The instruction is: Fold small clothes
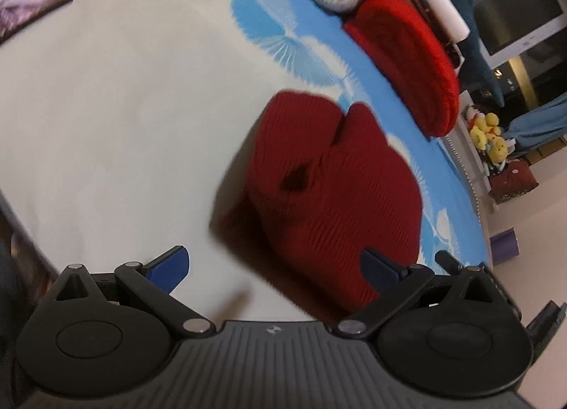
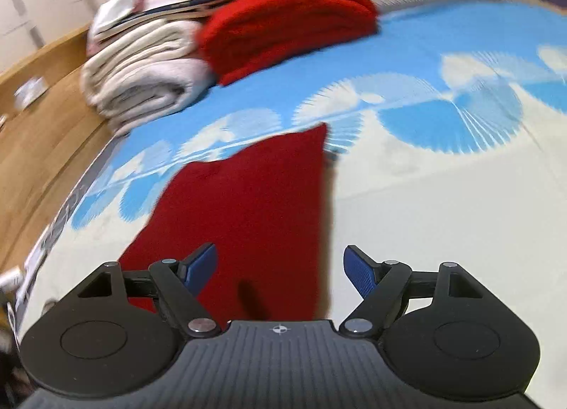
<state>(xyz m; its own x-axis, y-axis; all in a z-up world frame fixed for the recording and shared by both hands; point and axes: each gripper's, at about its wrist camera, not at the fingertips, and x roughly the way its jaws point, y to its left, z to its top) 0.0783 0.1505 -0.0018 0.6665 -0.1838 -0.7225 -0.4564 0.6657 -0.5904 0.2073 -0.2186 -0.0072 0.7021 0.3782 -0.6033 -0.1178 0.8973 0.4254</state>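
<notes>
Garment: red knit piece (image 1: 329, 193) lies on the bed cover (image 1: 124, 125), just ahead of both tools, partly on the cream area and partly on the blue fan print. In the left wrist view it looks bunched, with a crease and a small dark hollow near its middle; in the right wrist view (image 2: 248, 217) it reads flatter, one corner pointing away. Which kind of garment it is I cannot tell, as both views are smeared.
Left gripper: left gripper (image 1: 273, 267) has its jaws wide apart with nothing between the blue pads (image 1: 170, 267). It hovers above the near edge of the knit, likely so the cloth can lie loose.
Right gripper: right gripper (image 2: 280, 271) also stands with jaws apart, no cloth pinched. Its left pad sits over the red fabric, its right pad over bare cream cover, so it straddles the garment's edge, a fair place to take hold of that edge.
Pile: folded red knit (image 2: 287, 19) rests against a stack of pale blankets (image 2: 141, 69) at the far side of the bed, well apart from the working piece. That corner probably serves as the place for done items, which keeps the near cover free for folding.
Stage: judging from the rumpled surface, the piece is only part folded and needs smoothing before another fold.
Risk: soft ribbed knit may slump or spring open once let go.
</notes>
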